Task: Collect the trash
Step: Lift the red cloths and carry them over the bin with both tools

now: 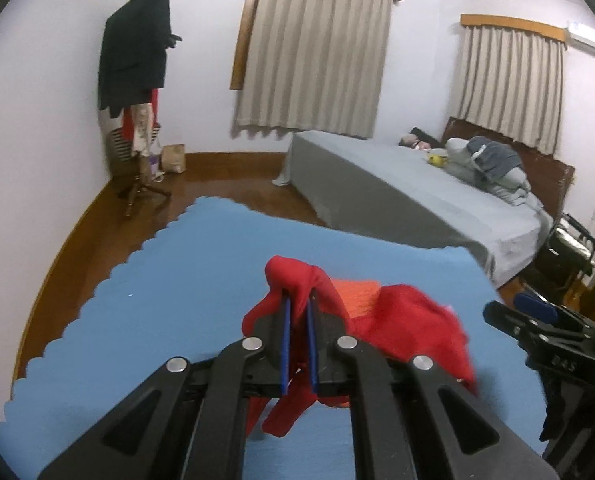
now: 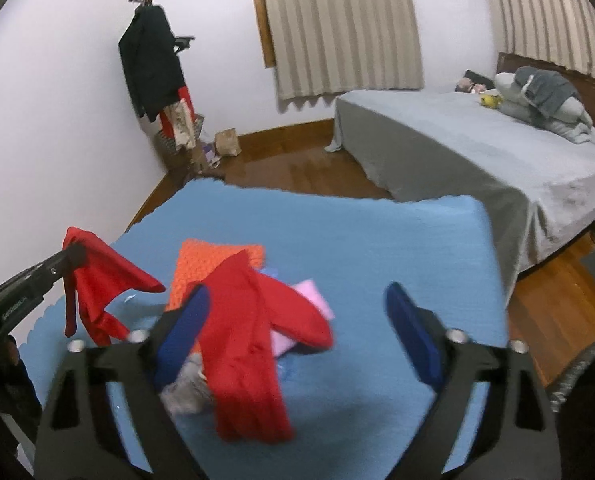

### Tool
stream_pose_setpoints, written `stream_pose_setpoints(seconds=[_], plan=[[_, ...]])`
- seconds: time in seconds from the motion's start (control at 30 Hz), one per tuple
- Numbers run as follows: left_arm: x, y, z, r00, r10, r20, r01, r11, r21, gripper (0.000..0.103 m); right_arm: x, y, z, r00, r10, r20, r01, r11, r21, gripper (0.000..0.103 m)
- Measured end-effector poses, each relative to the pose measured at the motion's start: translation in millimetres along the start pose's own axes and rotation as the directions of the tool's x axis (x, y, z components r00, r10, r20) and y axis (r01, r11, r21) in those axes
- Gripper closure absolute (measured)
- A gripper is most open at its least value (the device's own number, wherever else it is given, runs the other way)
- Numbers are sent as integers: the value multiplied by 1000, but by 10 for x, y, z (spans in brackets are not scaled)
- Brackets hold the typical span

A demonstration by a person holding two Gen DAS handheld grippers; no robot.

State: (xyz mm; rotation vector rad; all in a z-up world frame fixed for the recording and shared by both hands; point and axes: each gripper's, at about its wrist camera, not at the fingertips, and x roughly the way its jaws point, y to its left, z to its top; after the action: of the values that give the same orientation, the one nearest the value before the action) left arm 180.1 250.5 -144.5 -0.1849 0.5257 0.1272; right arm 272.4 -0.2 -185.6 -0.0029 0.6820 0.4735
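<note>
Your left gripper [image 1: 298,300] has its fingers pinched on the red cloth [image 2: 97,276], lifted over the blue mat [image 2: 357,240]. Your right gripper [image 2: 297,320] hangs wide open, holding nothing. Lift slowly so the trailing end clears the orange cloth [image 2: 217,258].

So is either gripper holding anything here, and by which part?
The left gripper is shut on a bunched end of the red cloth garment, lifting it above the blue mat. The right gripper is open, holding nothing.
</note>
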Motion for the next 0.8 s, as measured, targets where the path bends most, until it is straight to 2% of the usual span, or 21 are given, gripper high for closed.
stream_pose_setpoints(seconds=[0.13,0.23,0.33,0.37,0.4,0.47,0.8], plan=[[44,101,-74,1000,13,-17,-13,1000,-17,96,238,148,-29,999,8,-46,-9,1000,-25,28],[79,126,-117,1000,8,-26,-9,1000,-27,96,387,190,-70,995,13,-94,-16,999,-31,40],[108,128,-153,999,3,-32,-4,1000,-29,96,458,179,-86,990,51,-128,-54,998,-20,66],[111,127,-163,999,1,-33,-2,1000,-31,96,450,189,-85,990,61,-127,-64,998,-21,72],[117,119,-166,999,-1,-34,0,999,-32,96,433,201,-76,990,68,-126,-72,997,-27,84],[122,114,-159,999,-3,-34,2,999,-33,96,379,204,-38,989,94,-118,-98,995,-29,96],[-28,45,-78,1000,-7,-11,6,1000,-30,96,-130,288,213,985,170,-11,-170,985,-36,97]])
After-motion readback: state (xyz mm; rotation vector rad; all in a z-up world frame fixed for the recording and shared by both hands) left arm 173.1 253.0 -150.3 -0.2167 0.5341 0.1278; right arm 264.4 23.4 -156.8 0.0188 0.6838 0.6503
